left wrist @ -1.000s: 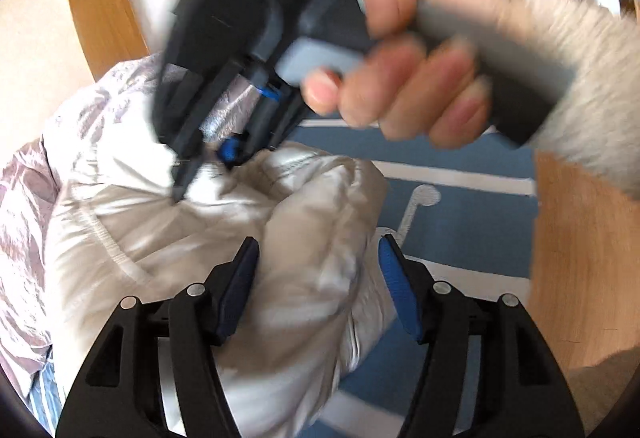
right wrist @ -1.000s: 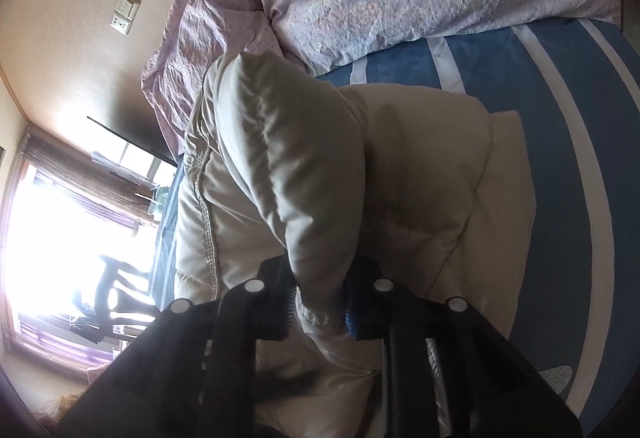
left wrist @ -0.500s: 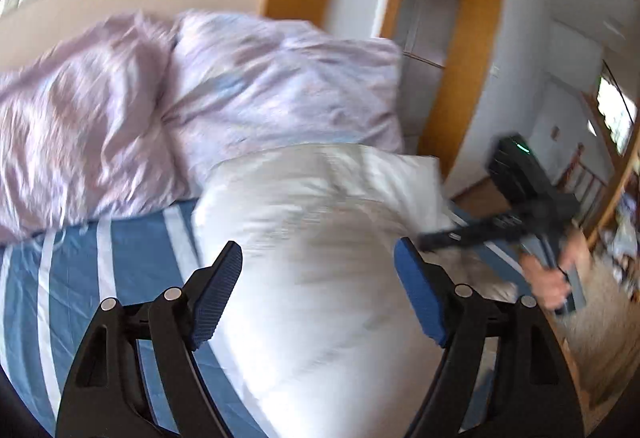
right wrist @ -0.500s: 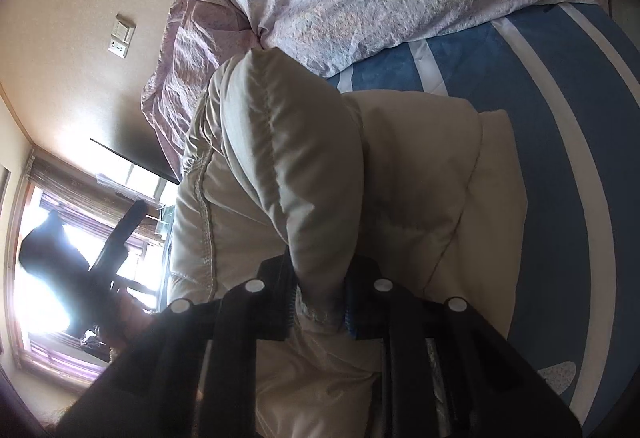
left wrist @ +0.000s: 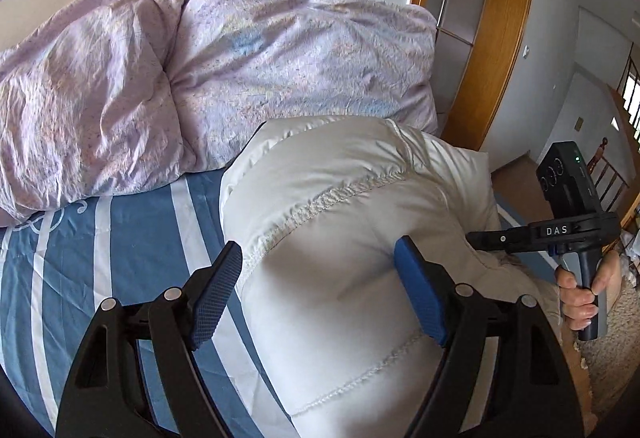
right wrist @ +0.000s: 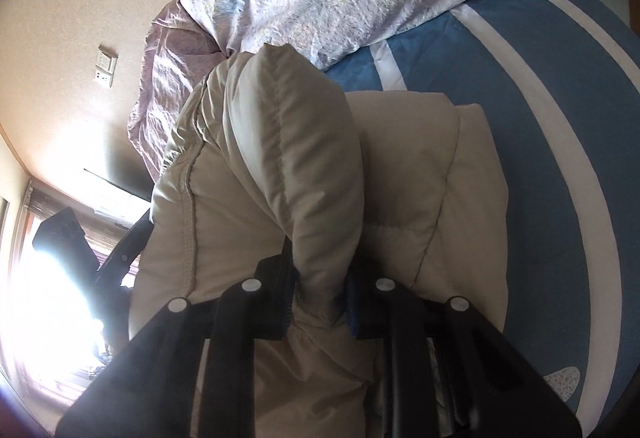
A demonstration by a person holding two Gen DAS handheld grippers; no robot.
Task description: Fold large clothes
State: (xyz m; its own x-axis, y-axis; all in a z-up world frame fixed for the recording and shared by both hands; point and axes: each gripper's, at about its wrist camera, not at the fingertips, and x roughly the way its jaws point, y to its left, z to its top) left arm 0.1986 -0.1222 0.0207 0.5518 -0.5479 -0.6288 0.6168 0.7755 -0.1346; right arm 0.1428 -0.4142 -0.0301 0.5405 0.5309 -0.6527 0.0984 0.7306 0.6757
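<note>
A rumpled lilac duvet [left wrist: 224, 62] is heaped along the far side of the bed, against a beige wall. The bed is covered by a blue sheet with white stripes [left wrist: 112, 246]. A wooden door frame [left wrist: 504, 38] is seen behind the duvet. A wall socket [right wrist: 105, 71] is mounted beside a bright window [right wrist: 44, 318].

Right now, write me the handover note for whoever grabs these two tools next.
Left tool: open, fingers astride the white puffer jacket, not pinching it.
Right tool: shut on a puffy fold of the jacket, probably a sleeve, held up over the body.
Jacket lies bunched on the blue striped sheet, next to the lilac duvet.
Done: one fold gathered and lifted.
Left: lay that fold flat across the body, fold the rest, press it down.
</note>
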